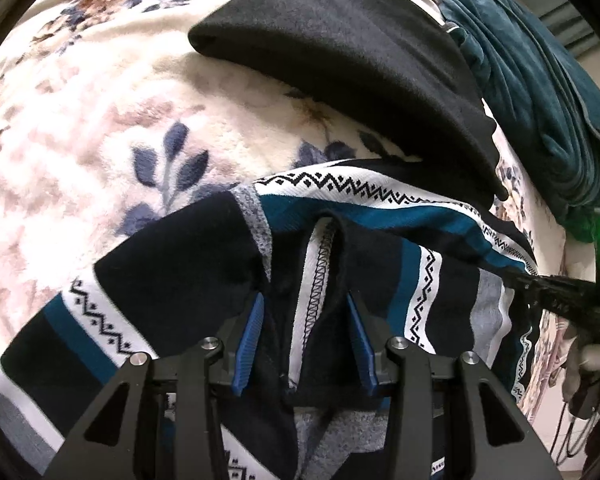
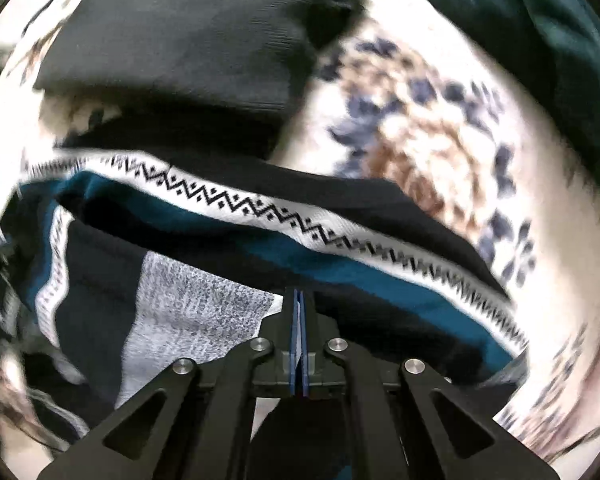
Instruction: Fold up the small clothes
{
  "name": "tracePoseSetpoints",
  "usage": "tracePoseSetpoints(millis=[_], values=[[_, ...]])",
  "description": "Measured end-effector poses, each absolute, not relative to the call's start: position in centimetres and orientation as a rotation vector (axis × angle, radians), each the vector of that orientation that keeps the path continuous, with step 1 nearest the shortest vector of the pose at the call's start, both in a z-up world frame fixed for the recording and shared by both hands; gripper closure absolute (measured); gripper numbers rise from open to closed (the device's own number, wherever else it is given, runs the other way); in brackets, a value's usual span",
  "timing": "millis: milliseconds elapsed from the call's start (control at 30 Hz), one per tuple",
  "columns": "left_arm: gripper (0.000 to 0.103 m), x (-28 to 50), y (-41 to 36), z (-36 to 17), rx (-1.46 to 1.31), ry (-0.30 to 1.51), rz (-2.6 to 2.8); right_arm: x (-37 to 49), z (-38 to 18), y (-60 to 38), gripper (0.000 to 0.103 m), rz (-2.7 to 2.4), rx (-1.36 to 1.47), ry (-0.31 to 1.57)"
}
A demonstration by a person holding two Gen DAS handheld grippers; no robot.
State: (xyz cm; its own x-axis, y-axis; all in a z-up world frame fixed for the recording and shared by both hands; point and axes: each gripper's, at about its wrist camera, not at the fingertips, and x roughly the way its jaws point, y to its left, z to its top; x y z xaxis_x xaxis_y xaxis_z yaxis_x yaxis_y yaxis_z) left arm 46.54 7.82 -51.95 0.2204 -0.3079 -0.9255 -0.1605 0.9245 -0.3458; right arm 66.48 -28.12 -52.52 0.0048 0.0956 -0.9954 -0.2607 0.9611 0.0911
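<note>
A patterned garment (image 1: 172, 280) with navy, teal, white zigzag and grey stripes lies rumpled on a floral blanket (image 1: 80, 128). My left gripper (image 1: 305, 300) is open, its blue pads on either side of a raised fold with a stitched white hem. My right gripper (image 2: 300, 300) is shut on the garment's edge (image 2: 204, 312), beside a grey patch; that view is blurred. The right gripper also shows at the far right of the left wrist view (image 1: 556, 292), holding the garment's edge.
A folded black garment (image 1: 340, 60) lies on the blanket just beyond the patterned one, also in the right wrist view (image 2: 180, 48). A dark teal plush blanket (image 1: 540, 88) is heaped at the right. Cables hang at the lower right.
</note>
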Motion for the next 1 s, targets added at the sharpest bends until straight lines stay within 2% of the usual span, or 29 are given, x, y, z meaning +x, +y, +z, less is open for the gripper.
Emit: tracePoseSetpoints(millis=[33,67,100,167,200,233,333,467,600,733,867,1000], values=[[0.064,46.3,7.9,-51.1,-0.411,1.344,-0.11,66.6,-52.1,-29.0,0.085,0.262,-0.078,1.552],[0.064,46.2,8.0,-50.5,-0.405,1.331,-0.109,67.1,-50.6,-31.0,0.071,0.228,-0.001,1.528],[0.064,46.0,7.9,-49.8,-0.398,1.318,-0.102,66.9,-49.1,-32.5,0.063,0.199,0.056,1.499],[0.06,45.5,7.6,-48.5,-0.395,1.29,-0.112,65.2,-46.3,-36.8,0.062,0.106,0.145,1.449],[0.05,45.4,7.3,-48.2,-0.389,1.283,-0.116,64.5,-45.3,-38.0,0.062,0.062,0.166,1.43],[0.047,45.3,6.9,-48.2,-0.376,1.282,-0.12,62.8,-44.6,-39.9,0.062,0.019,0.185,1.415],[0.047,45.7,5.7,-50.2,-0.309,1.321,-0.1,54.6,-44.4,-39.1,0.062,-0.097,0.193,1.442],[0.047,46.3,5.5,-53.1,-0.269,1.372,-0.069,49.2,-51.1,-37.1,0.062,-0.187,0.19,1.57],[0.047,46.7,5.7,-53.0,-0.262,1.365,-0.063,47.2,-54.9,-38.1,0.058,-0.257,0.186,1.59],[0.047,46.7,5.5,-51.9,-0.254,1.36,-0.041,47.4,-53.2,-38.7,0.058,-0.258,0.259,1.56],[0.047,45.8,3.7,-47.2,-0.184,1.27,-0.031,48.4,-50.2,-40.6,0.056,-0.272,0.44,1.467],[0.047,47.1,-2.3,-43.5,-0.2,1.264,-0.264,45.1,-49.3,-43.0,0.056,-0.29,0.718,1.414]])
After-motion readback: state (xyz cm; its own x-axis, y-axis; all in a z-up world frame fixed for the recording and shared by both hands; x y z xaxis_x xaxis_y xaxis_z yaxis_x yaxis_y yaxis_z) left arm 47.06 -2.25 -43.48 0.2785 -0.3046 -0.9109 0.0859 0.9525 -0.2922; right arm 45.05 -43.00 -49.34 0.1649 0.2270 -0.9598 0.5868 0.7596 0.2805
